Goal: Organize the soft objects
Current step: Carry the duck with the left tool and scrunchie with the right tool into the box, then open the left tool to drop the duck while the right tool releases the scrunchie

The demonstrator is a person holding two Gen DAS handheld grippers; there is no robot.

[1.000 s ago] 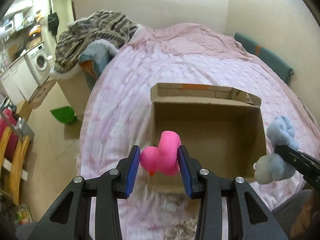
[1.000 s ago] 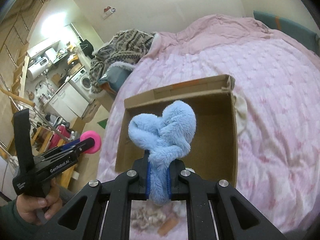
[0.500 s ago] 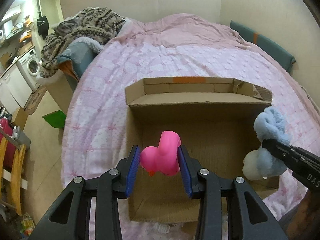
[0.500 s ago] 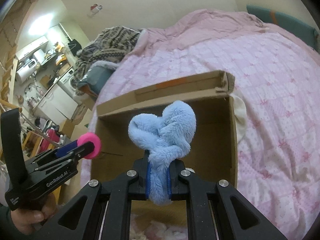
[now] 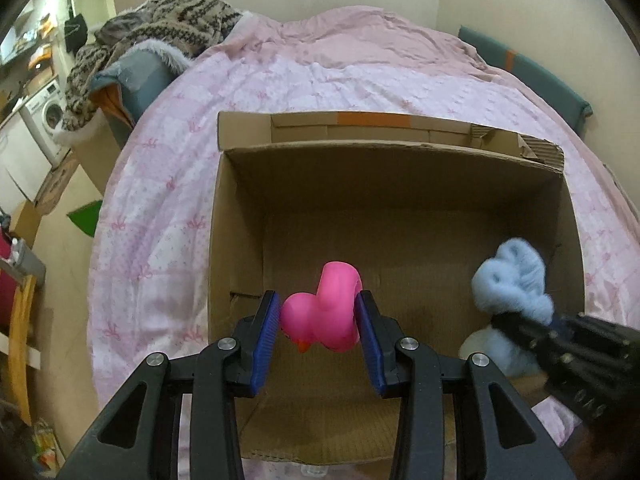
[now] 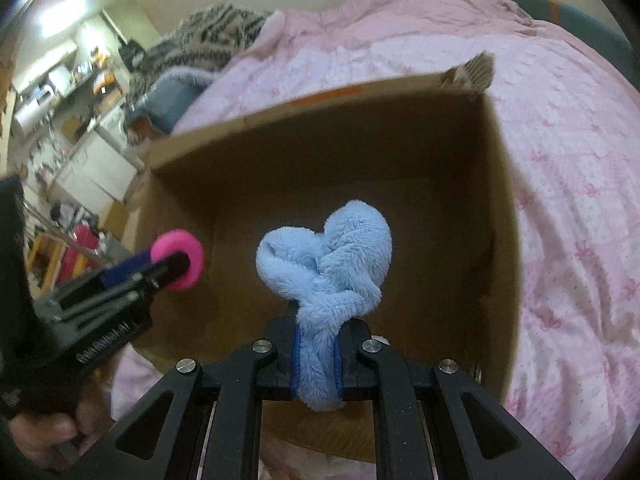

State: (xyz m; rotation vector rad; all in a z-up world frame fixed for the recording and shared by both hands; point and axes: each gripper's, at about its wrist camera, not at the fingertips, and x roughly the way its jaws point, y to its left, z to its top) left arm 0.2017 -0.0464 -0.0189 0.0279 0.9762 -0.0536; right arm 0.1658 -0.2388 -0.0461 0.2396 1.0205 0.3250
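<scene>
Since a second ago you have lowered both claws over the open cardboard box (image 5: pixel 240 216) — its floor now lies just beyond both fingertips, so release looks close. Left gripper (image 5: pixel 318 322) clenches the pink rubber duck (image 5: pixel 324 316); right gripper (image 6: pixel 317 354) pinches the blue plush toy (image 6: pixel 324 256). Printing on the left gripper's body in the right view — too blurred to read.

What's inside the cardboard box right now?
The box shows only bare cardboard floor. The duck and blue plush are gripped above it, covering part of the floor.
</scene>
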